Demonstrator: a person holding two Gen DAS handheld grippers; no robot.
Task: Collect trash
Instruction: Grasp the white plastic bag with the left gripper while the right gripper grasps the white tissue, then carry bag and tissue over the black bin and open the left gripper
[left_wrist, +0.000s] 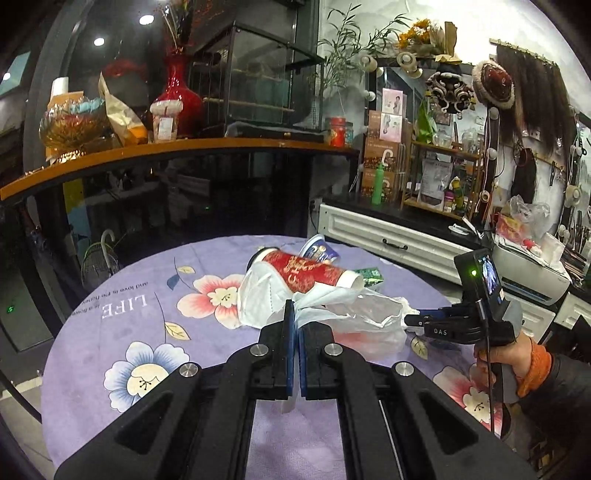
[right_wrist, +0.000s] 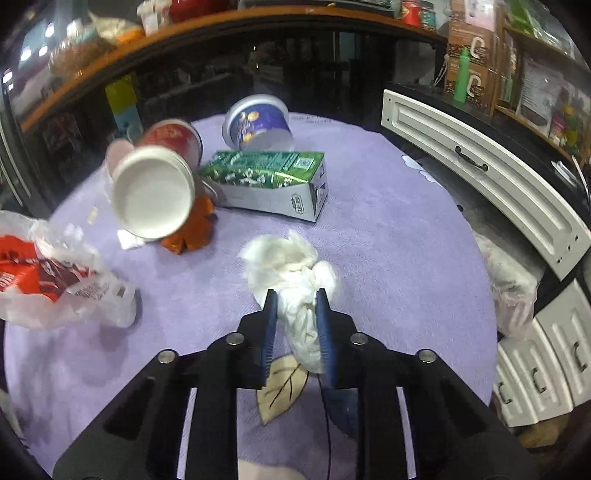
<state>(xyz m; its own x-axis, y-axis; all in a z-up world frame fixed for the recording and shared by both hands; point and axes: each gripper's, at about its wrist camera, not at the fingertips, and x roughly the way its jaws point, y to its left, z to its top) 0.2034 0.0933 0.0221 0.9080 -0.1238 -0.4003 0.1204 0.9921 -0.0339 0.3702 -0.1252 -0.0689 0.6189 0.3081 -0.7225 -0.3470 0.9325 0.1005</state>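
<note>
In the left wrist view my left gripper (left_wrist: 294, 314) is shut on a twisted edge of the white plastic bag (left_wrist: 369, 317), which sags over the purple flowered tablecloth (left_wrist: 155, 332). Behind it lie a red paper cup (left_wrist: 303, 271) on its side and a white face mask (left_wrist: 258, 295). My right gripper (right_wrist: 295, 299) is shut on a crumpled white tissue (right_wrist: 288, 262) resting on the cloth. It also shows beside the bag as the right gripper (left_wrist: 410, 319), held by a hand in an orange cuff.
A green carton (right_wrist: 269, 181), a blue-and-white tub (right_wrist: 258, 122) and an orange wrapper (right_wrist: 192, 232) lie past the tissue. A white drawer cabinet (right_wrist: 480, 177) runs along the right. A dark glass counter with an orange top (left_wrist: 184, 151) stands behind the table.
</note>
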